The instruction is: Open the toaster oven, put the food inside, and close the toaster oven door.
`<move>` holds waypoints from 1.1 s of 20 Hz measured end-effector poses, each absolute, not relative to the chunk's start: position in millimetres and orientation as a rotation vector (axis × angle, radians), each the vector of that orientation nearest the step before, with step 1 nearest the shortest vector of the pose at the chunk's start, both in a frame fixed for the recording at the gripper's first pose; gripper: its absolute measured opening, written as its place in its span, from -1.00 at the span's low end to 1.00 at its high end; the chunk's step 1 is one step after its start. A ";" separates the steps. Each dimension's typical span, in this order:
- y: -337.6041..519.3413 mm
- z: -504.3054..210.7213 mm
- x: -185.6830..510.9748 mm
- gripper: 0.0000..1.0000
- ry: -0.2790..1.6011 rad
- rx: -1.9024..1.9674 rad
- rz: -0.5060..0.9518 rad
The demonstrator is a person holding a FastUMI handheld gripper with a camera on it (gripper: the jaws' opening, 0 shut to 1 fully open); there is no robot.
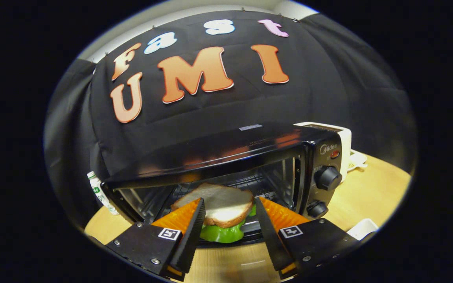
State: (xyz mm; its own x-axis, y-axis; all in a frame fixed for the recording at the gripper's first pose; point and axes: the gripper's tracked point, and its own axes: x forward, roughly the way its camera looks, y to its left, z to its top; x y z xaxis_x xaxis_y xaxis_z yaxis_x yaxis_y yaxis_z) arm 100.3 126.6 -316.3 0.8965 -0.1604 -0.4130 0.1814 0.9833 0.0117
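The black toaster oven (226,151) stands on the wooden table (372,192) with its front open and the wire rack (246,182) showing inside. A sandwich (222,204) of white bread with a brown layer and green lettuce sits between my fingers at the oven's mouth, its far half over the rack. My gripper (228,201) is shut on the sandwich, one fingertip against each side of the bread. The lowered door lies under the sandwich and is mostly hidden by my fingers.
Two black knobs (327,177) sit on the oven's right panel. A white appliance (344,137) stands behind the oven's right corner. A small white and green bottle (100,192) stands left of the oven. A white object (362,228) lies near my right finger.
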 end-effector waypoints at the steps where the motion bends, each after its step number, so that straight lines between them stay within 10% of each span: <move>1: 128.7 -313.5 94.6 0.56 0.431 0.028 -0.158; 22: 142.3 -333.4 -65.9 0.86 0.749 -0.037 0.120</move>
